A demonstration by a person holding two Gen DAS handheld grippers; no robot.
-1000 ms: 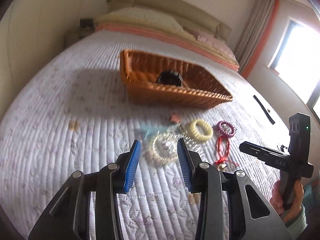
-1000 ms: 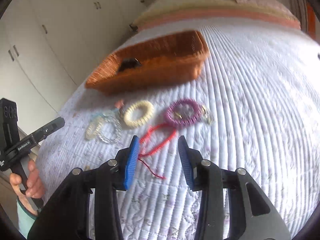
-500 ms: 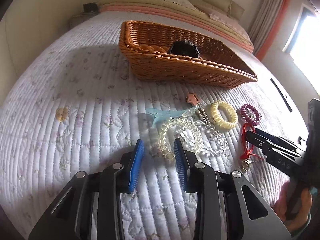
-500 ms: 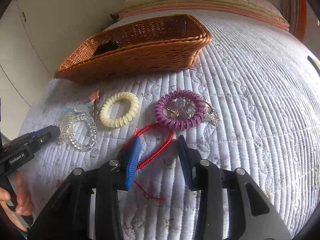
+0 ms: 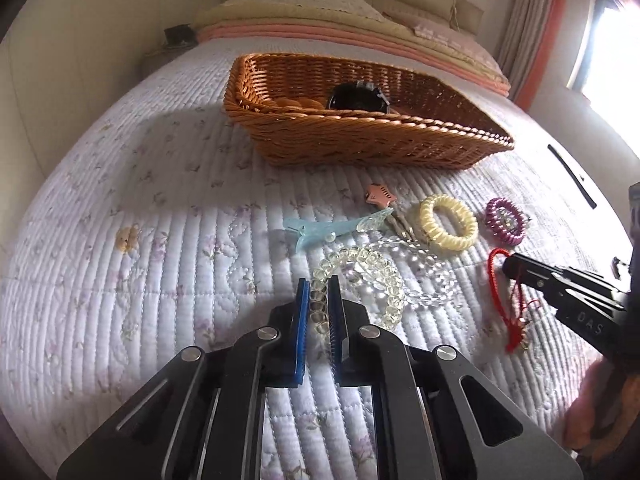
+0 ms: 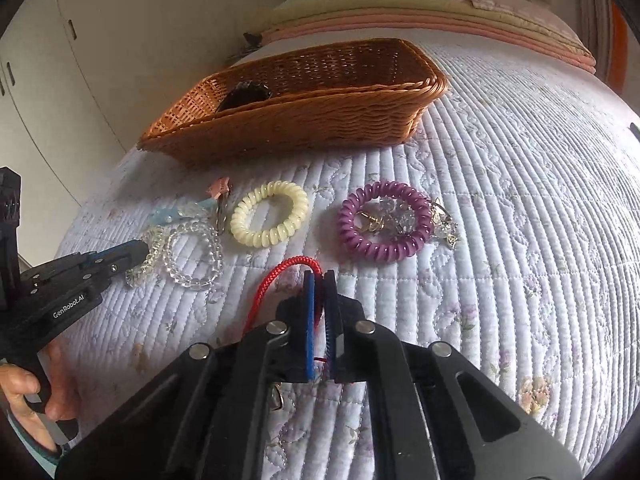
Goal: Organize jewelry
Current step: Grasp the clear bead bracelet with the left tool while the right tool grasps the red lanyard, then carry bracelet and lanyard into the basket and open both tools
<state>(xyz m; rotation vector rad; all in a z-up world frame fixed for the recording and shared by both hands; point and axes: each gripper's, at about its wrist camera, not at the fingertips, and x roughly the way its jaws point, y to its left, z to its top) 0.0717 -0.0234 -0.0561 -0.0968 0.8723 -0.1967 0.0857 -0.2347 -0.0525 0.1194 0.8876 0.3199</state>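
Two tools low over a quilted bed (image 5: 160,264), jewelry strewn just in front of a wicker basket (image 5: 360,140).

Left tool (image 5: 319,292): clenched on the near arc of a pale-yellow bead bracelet (image 5: 384,276), beads visible between the blue pads. Bracelet otherwise flat on the quilt, in front of the basket's long side wall. Touching it on the side away from the pads, a clear bead bracelet (image 6: 192,256), the two loops overlapping.

Right tool (image 6: 319,280): clenched on a red cord bracelet (image 6: 280,276), cord pinched between the pads, its looped end arching out toward the basket, its other end trailing back under the tool. In the left view, same cord (image 5: 496,264) seen beside the dark tip of the right tool (image 5: 516,270), with a small metal charm at the near end.

Between grasped pieces and basket, in a rough row along the basket's front wall: light-blue hair clip (image 5: 320,230), pink star clip (image 5: 380,196) nearest the basket, cream spiral hair tie (image 6: 270,218), purple spiral hair tie (image 6: 384,222) with small metal and crystal pieces inside and beside its ring. All apart from the basket wall.

Inside the basket, near its back corner: one dark rounded item (image 5: 358,98), kind not clear.

Beyond the basket, at the head of the bed: stacked pillows (image 5: 304,4).
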